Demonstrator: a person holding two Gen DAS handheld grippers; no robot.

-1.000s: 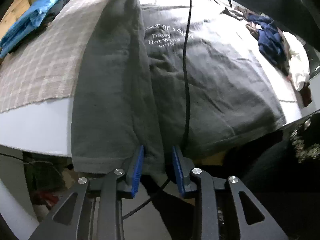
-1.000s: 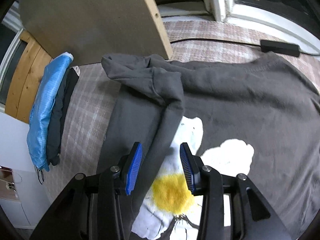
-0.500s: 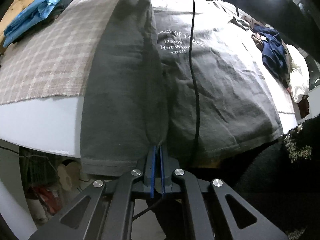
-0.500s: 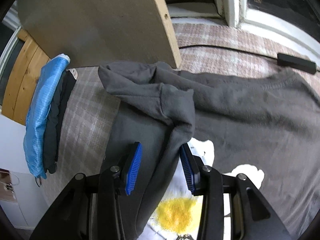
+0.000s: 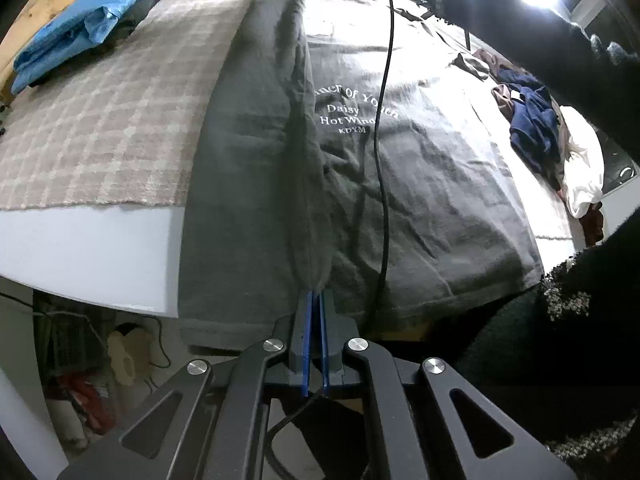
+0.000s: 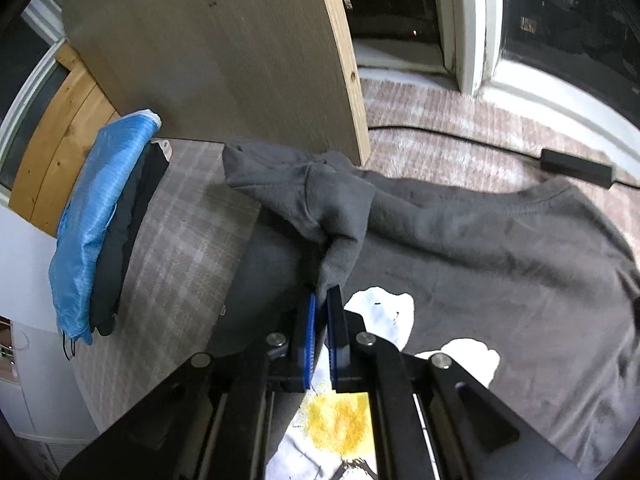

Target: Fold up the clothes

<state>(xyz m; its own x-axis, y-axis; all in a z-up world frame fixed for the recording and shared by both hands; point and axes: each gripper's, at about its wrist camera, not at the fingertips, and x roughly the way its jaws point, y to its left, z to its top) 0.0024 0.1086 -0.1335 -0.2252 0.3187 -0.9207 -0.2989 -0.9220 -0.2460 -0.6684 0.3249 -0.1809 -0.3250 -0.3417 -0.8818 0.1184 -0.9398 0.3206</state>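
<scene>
Both your grippers are clamped on the grey T-shirt [image 5: 420, 208]: left gripper [image 5: 315, 300] pinches the hem fold; right gripper [image 6: 322, 300] pinches the sleeve fold; print reads "of Youth / Daisy / Hot Wind / KDYM".

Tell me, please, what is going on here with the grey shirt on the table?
A person is folding a dark grey T-shirt spread on a checked cloth, using a handheld gripper in each hand. The left gripper is shut on the fold at the hem end, which hangs over the table edge. The right gripper is shut on the same fold near the sleeve. One side panel is already turned over onto the shirt. A folded blue garment lies to one side, and unfolded clothes wait on the other.
</scene>
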